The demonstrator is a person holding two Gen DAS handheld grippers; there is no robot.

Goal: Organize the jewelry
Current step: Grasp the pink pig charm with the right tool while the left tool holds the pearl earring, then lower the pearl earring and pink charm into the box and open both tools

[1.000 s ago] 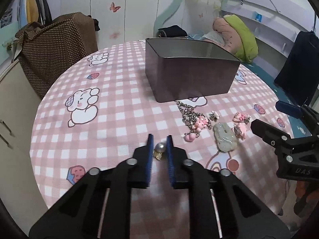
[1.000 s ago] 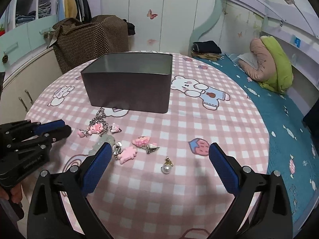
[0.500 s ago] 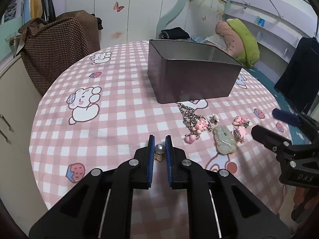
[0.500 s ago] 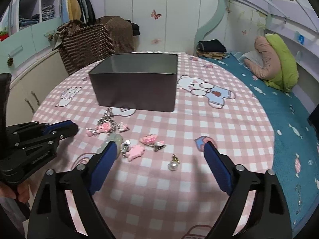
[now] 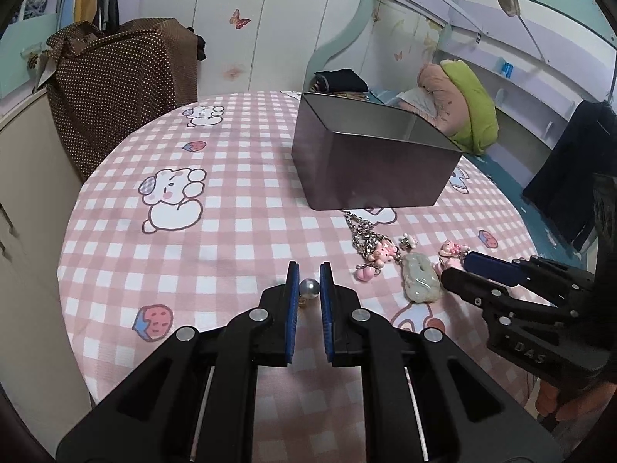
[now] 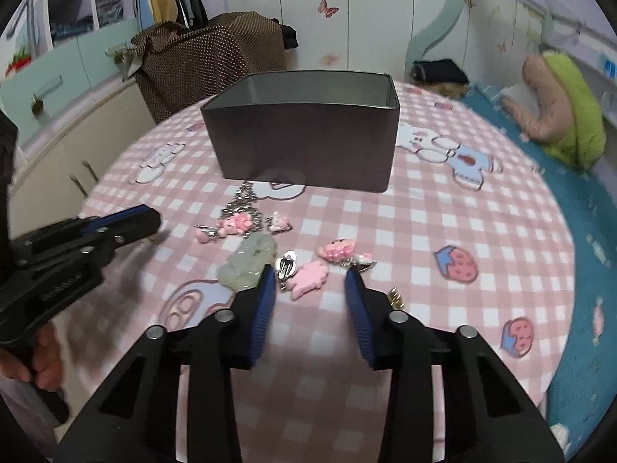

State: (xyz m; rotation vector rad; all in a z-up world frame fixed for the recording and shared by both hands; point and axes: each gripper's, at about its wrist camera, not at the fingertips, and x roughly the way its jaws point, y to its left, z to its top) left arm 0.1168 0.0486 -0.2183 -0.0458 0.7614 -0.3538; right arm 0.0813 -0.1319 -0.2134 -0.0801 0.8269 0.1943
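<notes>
My left gripper is shut on a pearl earring and holds it just above the pink checked tablecloth. A dark metal box stands open behind it; it also shows in the right wrist view. My right gripper is open and low over a pink charm and a silver clip. A pale green jade pendant lies left of them; it also shows in the left wrist view. Another pearl earring is partly hidden behind my right finger.
A silver chain with pink charms lies in front of the box. A pink hair clip lies beyond my right gripper. A brown dotted bag stands past the table's far left edge. A bed is at the right.
My left gripper has lifted a little with the pearl earring in it. My right gripper has narrowed its opening and moved forward and down over the pink charm and clip.
</notes>
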